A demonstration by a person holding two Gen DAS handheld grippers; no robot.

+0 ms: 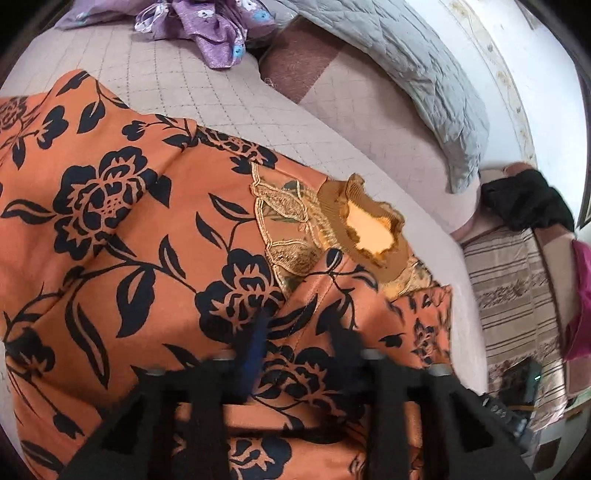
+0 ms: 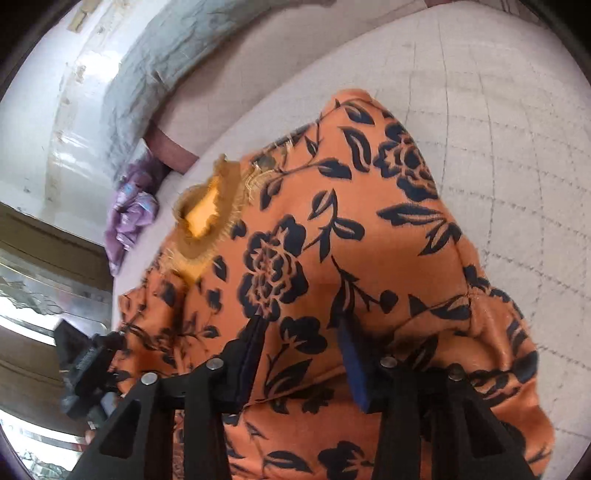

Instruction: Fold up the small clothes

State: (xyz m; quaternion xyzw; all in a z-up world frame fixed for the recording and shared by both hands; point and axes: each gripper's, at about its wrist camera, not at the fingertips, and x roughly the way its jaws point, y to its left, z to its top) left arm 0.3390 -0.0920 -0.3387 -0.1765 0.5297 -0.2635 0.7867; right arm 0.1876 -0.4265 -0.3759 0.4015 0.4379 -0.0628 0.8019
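One orange dress (image 1: 129, 229) with black flowers lies spread on the bed (image 1: 207, 88), its collar (image 1: 369, 229) at 2 o'clock from the left gripper (image 1: 295, 332). That gripper's jaws are nearly together, pinching a fold of the dress. The right gripper (image 2: 304, 325) has its jaws apart, pressed down on the dress. One purple garment (image 1: 218, 29) lies at 12 o'clock, one grey quilt (image 1: 406, 74) at 1.
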